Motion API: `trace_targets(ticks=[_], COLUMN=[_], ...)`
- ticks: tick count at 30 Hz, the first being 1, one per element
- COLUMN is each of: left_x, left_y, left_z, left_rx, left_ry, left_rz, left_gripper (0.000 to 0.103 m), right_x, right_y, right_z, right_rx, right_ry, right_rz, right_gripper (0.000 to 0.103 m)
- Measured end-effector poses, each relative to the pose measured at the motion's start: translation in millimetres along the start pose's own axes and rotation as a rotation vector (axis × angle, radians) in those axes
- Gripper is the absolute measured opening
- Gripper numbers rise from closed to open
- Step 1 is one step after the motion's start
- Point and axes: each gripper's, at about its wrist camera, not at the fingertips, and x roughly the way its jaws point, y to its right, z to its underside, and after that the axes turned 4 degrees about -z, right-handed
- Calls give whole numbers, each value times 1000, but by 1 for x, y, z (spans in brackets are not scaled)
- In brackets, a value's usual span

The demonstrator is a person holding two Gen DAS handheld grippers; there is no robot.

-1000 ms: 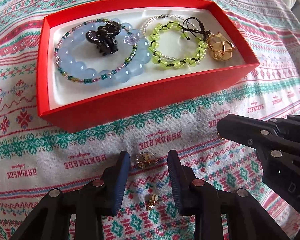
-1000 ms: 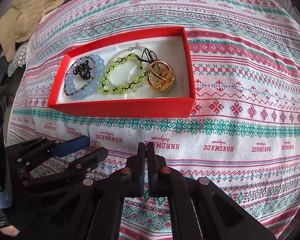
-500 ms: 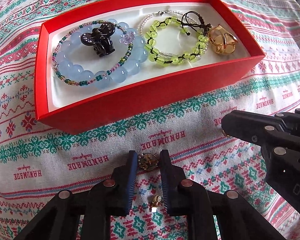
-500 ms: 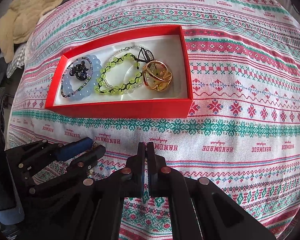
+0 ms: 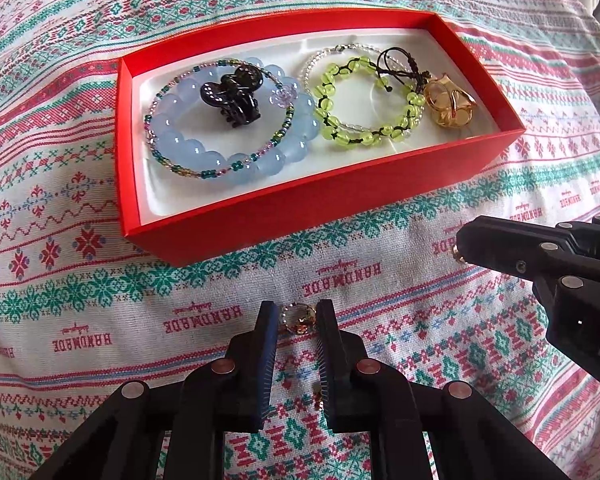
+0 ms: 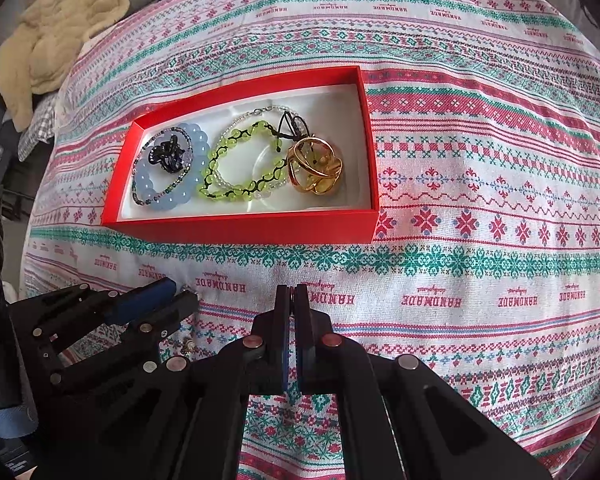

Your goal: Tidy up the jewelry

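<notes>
Left gripper (image 5: pixel 298 318): fingers pinched on small ring (image 5: pixel 299 319) at their tips, over tablecloth (image 5: pixel 100 300); red box (image 5: pixel 300 220) at 12 o'clock; right gripper (image 6: pixel 294 300): fingers closed together, empty.

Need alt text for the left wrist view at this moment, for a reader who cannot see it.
The left gripper is closed around a small ring on a patterned tablecloth. Behind it sits a red box holding a blue bead bracelet, black hair claw, green bead bracelet and gold piece.
</notes>
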Motion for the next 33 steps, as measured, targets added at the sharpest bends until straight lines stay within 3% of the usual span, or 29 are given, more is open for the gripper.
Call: trace_targets(ticks=[6, 7, 9, 16, 17, 19, 23, 25, 33], left_x=[1, 5, 10, 18, 18, 17, 15, 11, -6], left_y=[-5, -4, -1, 1, 0, -2, -1, -2, -12], left_z=[1, 0, 0, -1, -1, -1, 0, 0, 2], left_rx=[-4, -2, -2, 1, -3, -3, 1, -4, -29], left_ry=[-8, -19, -36, -33, -33, -31, -24, -19, 9], left_rz=[14, 14, 18, 11, 15, 9, -5, -1, 13], left_gripper=[15, 23, 28, 29, 28, 16, 13, 6, 6], right_x=[-7, -7, -5, 0, 1, 2, 2, 2, -4], right_y=[-1, -2, -3, -7, -7, -7, -6, -5, -2], right_z=[1, 1, 2, 0, -1, -1, -2, -1, -2], right_rx=[-10, -12, -13, -15, -14, -12, -6, -6, -4], right_ry=[8, 7, 3, -6, -7, -8, -8, -6, 5], right_rz=[-8, -8, -9, -12, -11, -11, -12, -14, -23], right_gripper=[1, 1, 1, 1, 1, 1, 1, 1, 1])
